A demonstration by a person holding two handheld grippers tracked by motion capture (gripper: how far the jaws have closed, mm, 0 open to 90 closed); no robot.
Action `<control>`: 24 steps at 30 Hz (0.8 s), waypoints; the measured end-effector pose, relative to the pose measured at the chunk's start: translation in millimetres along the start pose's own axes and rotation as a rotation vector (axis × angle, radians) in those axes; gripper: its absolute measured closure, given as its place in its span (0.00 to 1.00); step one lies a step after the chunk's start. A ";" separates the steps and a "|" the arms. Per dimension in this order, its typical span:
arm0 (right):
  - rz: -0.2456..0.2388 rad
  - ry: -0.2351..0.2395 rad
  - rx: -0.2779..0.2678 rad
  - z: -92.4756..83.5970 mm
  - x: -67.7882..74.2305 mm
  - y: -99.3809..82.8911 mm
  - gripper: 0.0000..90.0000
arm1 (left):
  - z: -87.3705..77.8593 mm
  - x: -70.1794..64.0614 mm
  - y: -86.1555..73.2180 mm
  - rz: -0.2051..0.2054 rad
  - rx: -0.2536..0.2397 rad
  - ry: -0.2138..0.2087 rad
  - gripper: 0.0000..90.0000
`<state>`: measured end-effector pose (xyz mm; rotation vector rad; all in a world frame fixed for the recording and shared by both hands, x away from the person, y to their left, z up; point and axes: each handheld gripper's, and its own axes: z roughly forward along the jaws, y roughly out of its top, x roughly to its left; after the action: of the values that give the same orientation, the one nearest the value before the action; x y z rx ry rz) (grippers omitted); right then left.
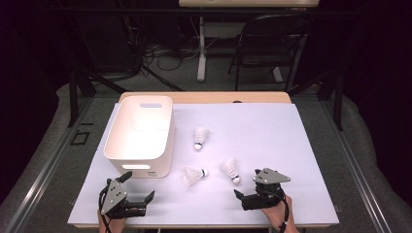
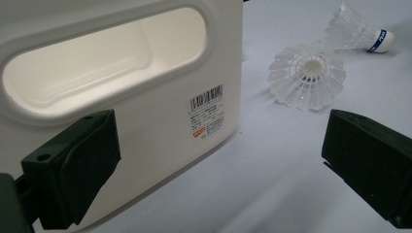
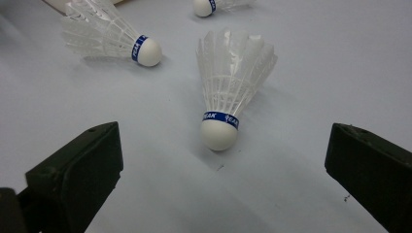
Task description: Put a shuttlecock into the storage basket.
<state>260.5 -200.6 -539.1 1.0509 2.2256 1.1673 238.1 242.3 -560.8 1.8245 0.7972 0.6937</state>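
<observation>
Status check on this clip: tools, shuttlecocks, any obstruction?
Left tool and right tool open, empty. Three shuttlecocks on the mat; nearest shuttlecock ahead of right tool. Path clear.

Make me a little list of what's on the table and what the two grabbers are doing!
table cover: white sheet
bin: white plastic bin, handle slots, label on near wall, looks empty
shuttlecocks: three, all lying on the sheet outside the bin
far shuttlecock: right of the bin
middle shuttlecock: near the bin's front corner
near shuttlecock: cork toward the right gripper
left gripper: open, holding nothing, by the bin
right gripper: open, holding nothing, aimed at the near shuttlecock
</observation>
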 end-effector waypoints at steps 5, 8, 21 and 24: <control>0.007 0.002 0.019 8.1 2.5 3.4 0.00 | -0.2 0.2 -0.1 -0.002 0.000 -0.001 0.00; 0.008 -0.003 0.038 12.5 3.4 5.4 0.00 | -0.2 0.2 -0.1 -0.002 0.001 0.000 0.00; 0.028 -0.029 0.085 32.2 9.2 13.8 0.05 | -0.3 0.2 0.2 0.003 0.000 0.002 0.00; 0.034 -0.037 0.092 36.5 10.8 15.2 0.09 | -0.3 0.2 0.1 0.000 -0.001 0.002 0.00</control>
<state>283.9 -167.9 -547.3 1.1417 2.2604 1.0593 238.0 242.5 -560.5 1.8236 0.7981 0.6962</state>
